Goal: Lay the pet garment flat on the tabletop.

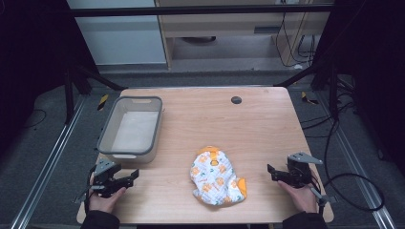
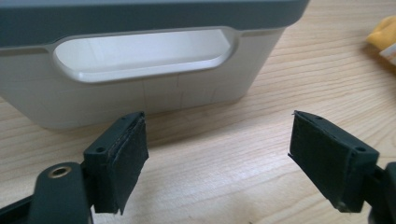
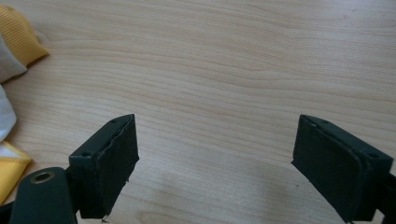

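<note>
High view: A wooden table carried a grey-rimmed white bin at its left side, and the bin's interior appeared empty. A crumpled garment, white with an orange print and orange trim, lay near the front centre of the table, well apart from the bin. A small dark round fitting sat in the tabletop toward the far edge. The left gripper was held by the left hand at the front left corner, just in front of the bin, with its jaws pointing toward the garment. The right gripper was held by the right hand at the front right, with its jaws pointing left toward the garment. Neither gripper touched the garment.

Left gripper view: The left gripper had its jaws spread wide with nothing between them, above bare wood. The bin stood directly ahead, its handle cut-out facing the camera. An orange edge of the garment showed at the upper right.

Right gripper view: The right gripper likewise had its jaws spread wide and empty over bare wood. The garment lay at the left edge, apart from the jaws.
</note>
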Available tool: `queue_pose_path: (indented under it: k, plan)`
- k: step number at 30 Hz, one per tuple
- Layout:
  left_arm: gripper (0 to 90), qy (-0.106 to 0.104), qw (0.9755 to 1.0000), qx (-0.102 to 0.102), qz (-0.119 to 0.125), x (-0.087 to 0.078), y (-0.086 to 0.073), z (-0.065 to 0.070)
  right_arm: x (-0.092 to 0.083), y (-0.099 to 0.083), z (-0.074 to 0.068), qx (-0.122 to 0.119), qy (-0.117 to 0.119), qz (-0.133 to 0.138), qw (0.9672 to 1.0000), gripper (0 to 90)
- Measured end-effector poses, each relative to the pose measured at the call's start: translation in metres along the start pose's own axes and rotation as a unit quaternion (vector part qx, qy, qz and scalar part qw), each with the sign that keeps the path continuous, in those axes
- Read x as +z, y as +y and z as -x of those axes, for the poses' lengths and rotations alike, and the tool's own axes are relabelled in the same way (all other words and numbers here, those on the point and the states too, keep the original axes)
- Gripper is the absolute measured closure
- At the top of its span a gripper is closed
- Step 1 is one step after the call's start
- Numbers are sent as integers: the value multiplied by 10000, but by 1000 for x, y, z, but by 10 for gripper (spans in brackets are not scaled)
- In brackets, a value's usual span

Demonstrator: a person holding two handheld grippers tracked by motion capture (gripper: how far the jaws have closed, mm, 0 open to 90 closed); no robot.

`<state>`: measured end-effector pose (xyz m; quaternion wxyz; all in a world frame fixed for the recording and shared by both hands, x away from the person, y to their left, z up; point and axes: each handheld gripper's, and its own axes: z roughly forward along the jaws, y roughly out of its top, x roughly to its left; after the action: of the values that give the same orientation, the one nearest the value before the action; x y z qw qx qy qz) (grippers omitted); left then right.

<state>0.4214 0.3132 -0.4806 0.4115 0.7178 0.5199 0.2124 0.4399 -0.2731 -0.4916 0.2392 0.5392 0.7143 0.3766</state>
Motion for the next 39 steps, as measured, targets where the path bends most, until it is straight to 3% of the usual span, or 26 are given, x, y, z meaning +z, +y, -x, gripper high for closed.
queue_pose_path:
  k: [13,16,22,31,39]
  plan:
    - [230,-201,9998,-33,90,-13,3,13,-4,1,-9,-49,290,37,9996,151]
    - [230,-267,9995,110,134,-16,4,18,-8,5,-13,-45,364,163,9992,152]
    - [235,-254,9990,255,261,-22,8,26,-9,9,-18,-116,410,210,9989,146]
    - [252,-179,9985,185,483,-26,17,27,-14,22,-17,-86,425,401,9983,143]
    - [255,-167,9972,326,656,-24,37,36,-18,40,-17,-76,489,546,9973,142]
